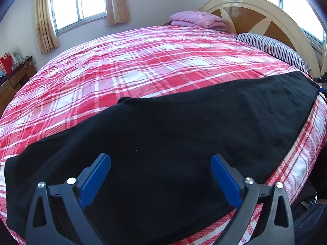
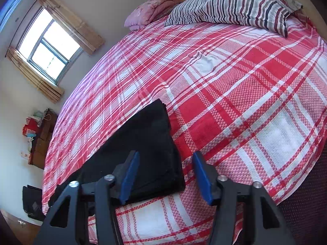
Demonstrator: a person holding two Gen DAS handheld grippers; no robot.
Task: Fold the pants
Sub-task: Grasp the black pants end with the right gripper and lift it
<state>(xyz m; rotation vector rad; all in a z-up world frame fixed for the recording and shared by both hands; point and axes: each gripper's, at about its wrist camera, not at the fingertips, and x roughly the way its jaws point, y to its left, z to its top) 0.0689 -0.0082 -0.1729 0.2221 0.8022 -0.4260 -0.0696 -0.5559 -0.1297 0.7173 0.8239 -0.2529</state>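
Black pants (image 1: 184, 126) lie flat and stretched out along the near edge of the bed with the red plaid sheet (image 1: 126, 69). My left gripper (image 1: 160, 156) hovers over the middle of them, open wide, with nothing pressed between its blue pads. In the right wrist view one end of the pants (image 2: 147, 143) lies as a neat folded-looking edge. My right gripper (image 2: 166, 153) is open above that end. Its left finger (image 2: 130, 171) is over the black cloth and its right finger (image 2: 202, 175) over the sheet, so the pants' edge runs between them, ungripped.
A striped pillow (image 2: 235, 6) and a folded pink blanket (image 1: 198, 19) sit by the wooden headboard (image 1: 255, 14). A wooden dresser (image 1: 14, 77) stands by the wall under a curtained window (image 1: 77, 2). A dark bag (image 2: 30, 202) lies on the floor beside the bed.
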